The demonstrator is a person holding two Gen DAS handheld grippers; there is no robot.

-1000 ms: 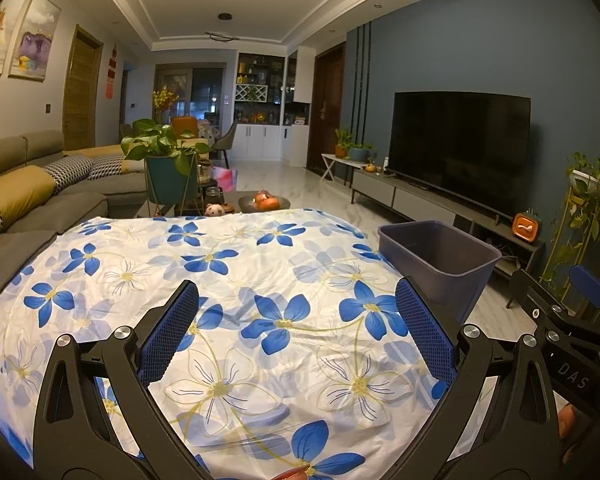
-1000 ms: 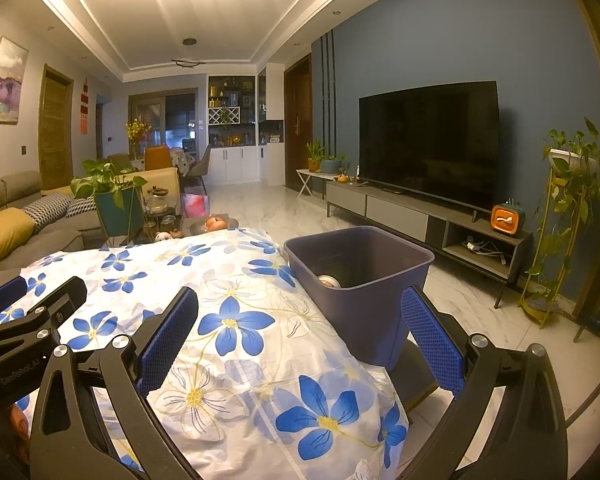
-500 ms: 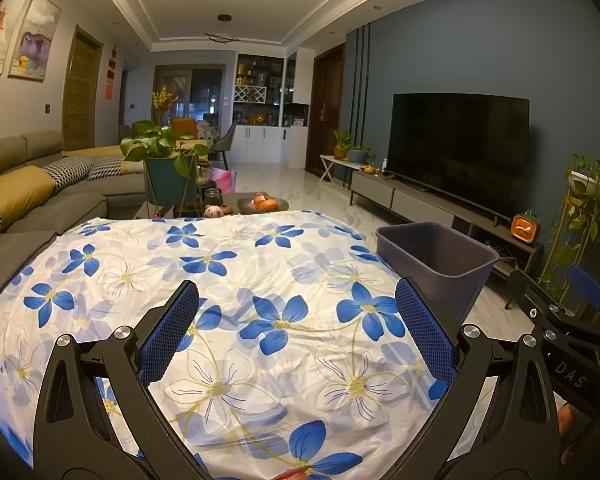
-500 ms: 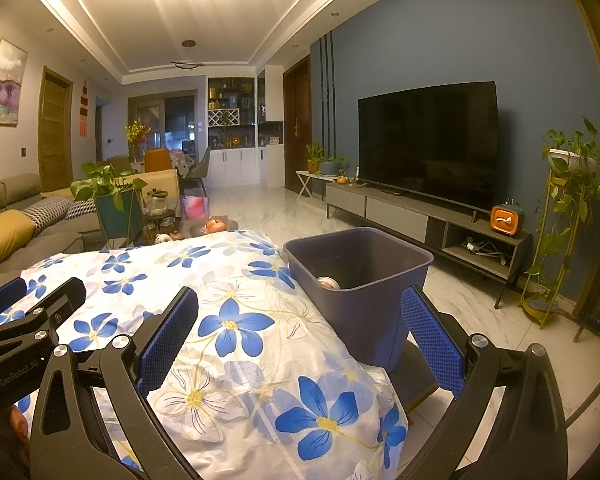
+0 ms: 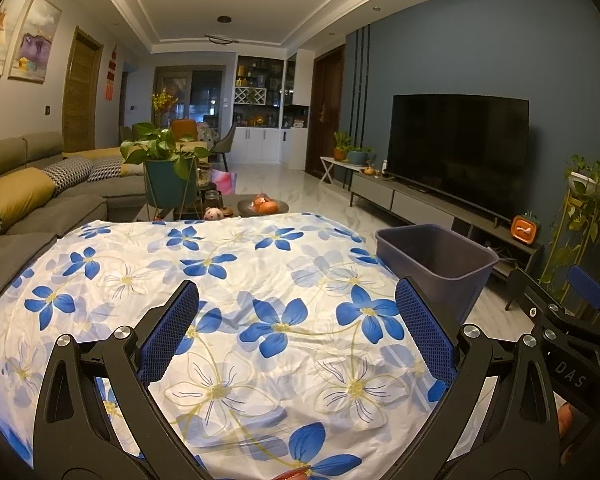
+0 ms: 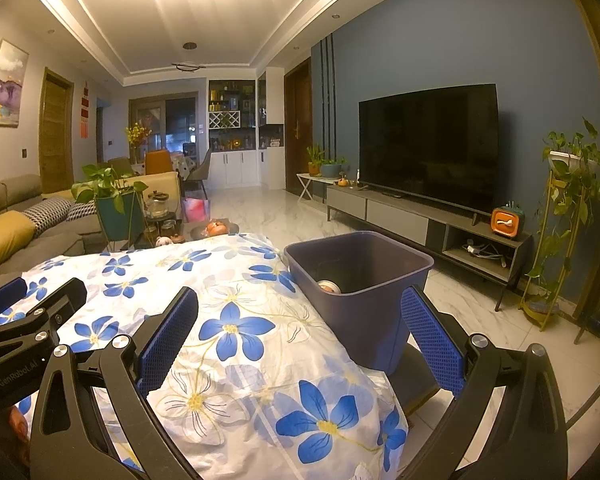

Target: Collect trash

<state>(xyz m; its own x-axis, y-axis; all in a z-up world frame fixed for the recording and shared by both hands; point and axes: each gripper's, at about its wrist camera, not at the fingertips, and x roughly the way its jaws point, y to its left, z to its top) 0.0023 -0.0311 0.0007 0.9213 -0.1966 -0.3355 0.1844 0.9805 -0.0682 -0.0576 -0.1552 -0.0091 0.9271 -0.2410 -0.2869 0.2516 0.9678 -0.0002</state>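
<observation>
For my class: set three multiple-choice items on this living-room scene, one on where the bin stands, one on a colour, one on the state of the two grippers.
1. Where is the bin?
A. at the right edge of the flowered cloth
B. on the sofa
C. under the TV

2. What colour are the cloth's big flowers?
A. red
B. blue
C. green

3. How are the left gripper and right gripper?
A. both shut
B. one holds a can
C. both open and empty

Key: 1 A, the bin stands against the cloth's right edge; 2 B, blue petals cover the cloth; 3 C, each pair of fingers stands wide apart with nothing between.
</observation>
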